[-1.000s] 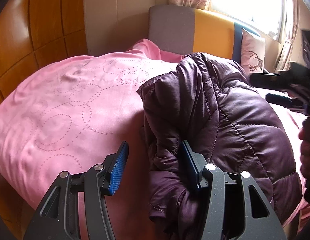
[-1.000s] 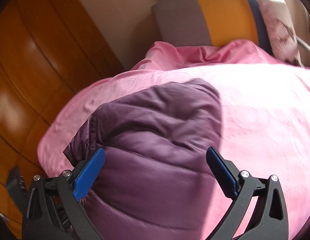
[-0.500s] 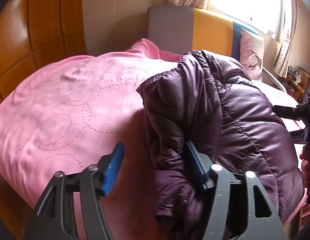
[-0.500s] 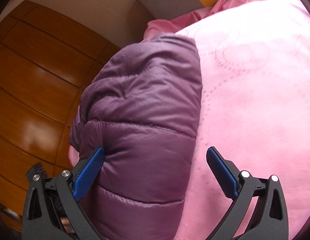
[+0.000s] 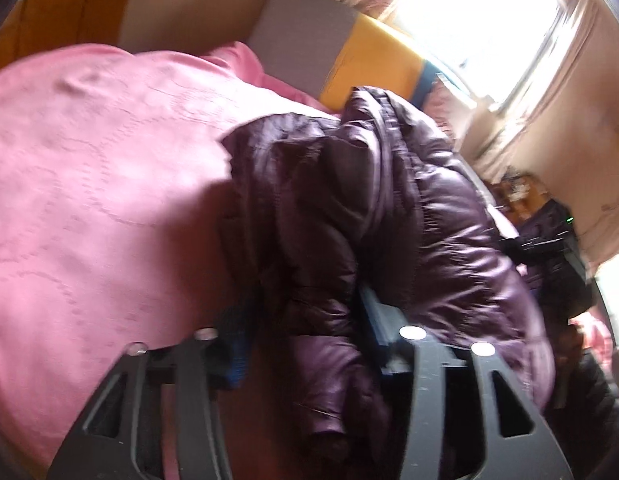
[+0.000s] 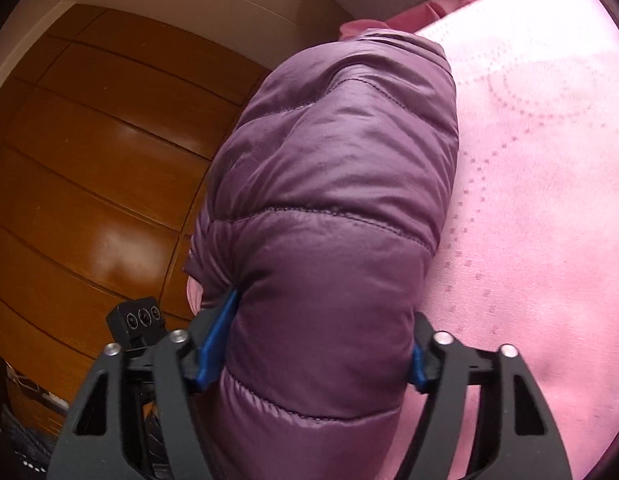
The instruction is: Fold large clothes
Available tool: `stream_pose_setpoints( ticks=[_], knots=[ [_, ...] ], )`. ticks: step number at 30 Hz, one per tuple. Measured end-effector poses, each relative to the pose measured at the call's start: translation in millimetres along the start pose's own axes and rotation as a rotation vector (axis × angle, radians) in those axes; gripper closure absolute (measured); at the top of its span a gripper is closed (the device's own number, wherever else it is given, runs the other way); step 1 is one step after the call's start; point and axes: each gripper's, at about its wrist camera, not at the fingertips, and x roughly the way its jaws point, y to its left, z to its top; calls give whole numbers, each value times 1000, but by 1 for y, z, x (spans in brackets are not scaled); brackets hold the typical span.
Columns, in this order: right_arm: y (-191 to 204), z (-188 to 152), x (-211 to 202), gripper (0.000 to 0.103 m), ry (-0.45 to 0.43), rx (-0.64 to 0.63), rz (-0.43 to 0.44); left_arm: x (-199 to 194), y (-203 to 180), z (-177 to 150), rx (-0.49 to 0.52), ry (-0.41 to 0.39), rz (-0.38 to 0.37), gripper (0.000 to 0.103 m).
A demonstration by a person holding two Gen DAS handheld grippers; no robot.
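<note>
A dark purple quilted jacket [image 5: 429,220] lies bunched on a pink bedspread [image 5: 89,180]. In the blurred left wrist view, my left gripper [image 5: 305,332] straddles a hanging fold at the jacket's near edge. Its jaws are closing; the right pad lies against the fabric and the left pad still shows a gap. In the right wrist view the jacket [image 6: 341,160] fills the middle. My right gripper [image 6: 317,352] is closing on its padded end, with both blue pads dug into the sides. The right gripper's dark body [image 5: 549,240] shows beyond the jacket.
The bed has a grey and yellow headboard [image 5: 309,40] under a bright window [image 5: 489,12]. Wooden wall panels [image 6: 89,160] run along the bed's left side. A small black box with lenses [image 6: 137,316] sits beside my right gripper's left finger. Pink bedspread [image 6: 529,160] spreads out to the right.
The right jaws went from wide apart to pressed into the jacket's end. The left jaws narrowed around the jacket fold, and the left view tilted and dipped closer.
</note>
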Motion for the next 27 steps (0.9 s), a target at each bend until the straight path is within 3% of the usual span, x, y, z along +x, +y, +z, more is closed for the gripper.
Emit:
stream_pose_setpoints(
  ticks=[8,11,15,20,22,23,25,26,27],
  knots=[
    [19,-9,-86,44,-175,-78,-71,24,-55,24,92,31,-129,67],
    [3,-14,-132,44,-259,-58,-123,49,-96,37,171,53,-167,67],
    [-33,-23,-171,44,-301,-4,-233,90,-145,46,250,111,-192,67],
    [-77,-48,-189,37,-304,73,-376,148,-201,41,358,194,-91,67],
    [-77,-55,-193,23,-330,84,-407,158,-212,35,377,193,-57,67],
    [-73,-57,-199,8,-347,80,-448,159,-215,33,383,186,-38,66],
    [-62,-64,-208,3,-371,66,-521,153,-218,30,390,158,11,65],
    [-52,-68,-213,3,-391,50,-563,148,-218,31,392,140,42,62],
    [-46,-67,-220,3,-406,34,-601,141,-219,29,390,118,75,52]
  ],
)
